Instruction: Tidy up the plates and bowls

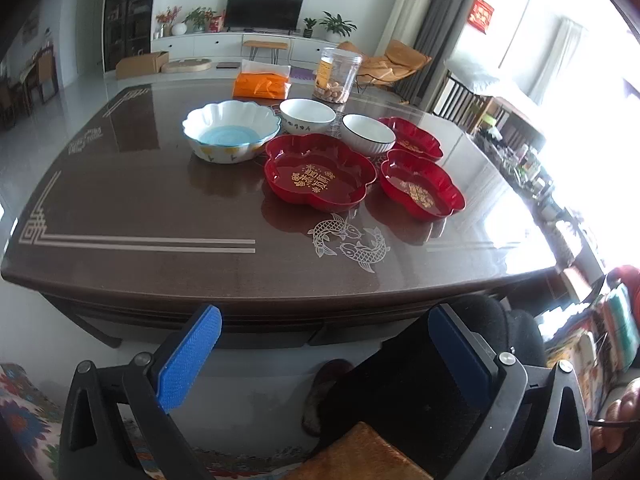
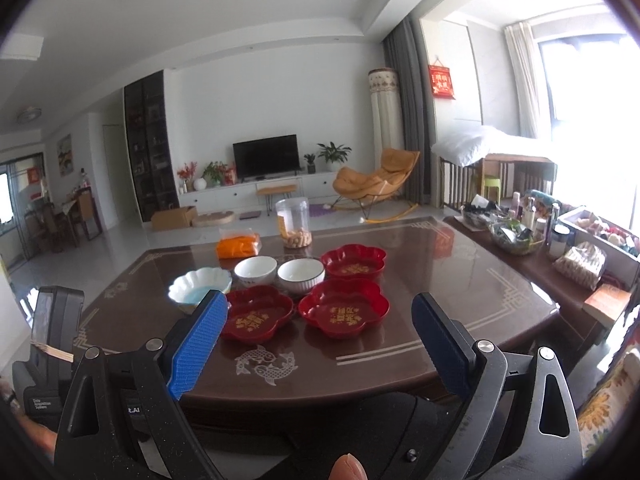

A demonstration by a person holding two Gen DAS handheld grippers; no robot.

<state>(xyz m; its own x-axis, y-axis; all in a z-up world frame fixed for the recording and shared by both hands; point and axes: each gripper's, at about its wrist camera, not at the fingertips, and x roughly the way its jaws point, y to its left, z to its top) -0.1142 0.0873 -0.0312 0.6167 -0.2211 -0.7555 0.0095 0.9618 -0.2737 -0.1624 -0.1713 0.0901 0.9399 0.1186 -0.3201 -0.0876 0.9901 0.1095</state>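
The left gripper (image 1: 324,354) hangs low in front of the bench (image 1: 160,216), below its near edge, its blue-padded fingers (image 1: 188,360) spread wide with nothing between them. The right gripper (image 2: 320,344) is held higher, its fingers (image 2: 198,344) likewise wide apart and empty, short of the dishes.

The bench is dark, glossy brown wood with pale line borders and a twin-fish inlay (image 1: 349,242) near the front edge. All the dishes sit clustered at its middle. In front lie two red flower-shaped plates (image 1: 320,172) (image 1: 422,184), near one another, with gold lettering inside. Behind them, from left to right, stand a scalloped white bowl with a blue base (image 1: 231,131), a plain white bowl (image 1: 307,116), a dark-rimmed white bowl (image 1: 369,134) and a third red plate (image 1: 414,138). Farther back are an orange packet (image 1: 262,85) and a clear jar (image 1: 336,76) holding some pale snacks at the bottom.

Beyond the bench, a bright living room: a television (image 2: 266,156) on a long white cabinet, potted plants, an orange rocking chair (image 2: 376,182), grey curtains and strong window light at the right. A cluttered side table (image 2: 516,240) stands to the right of the bench.
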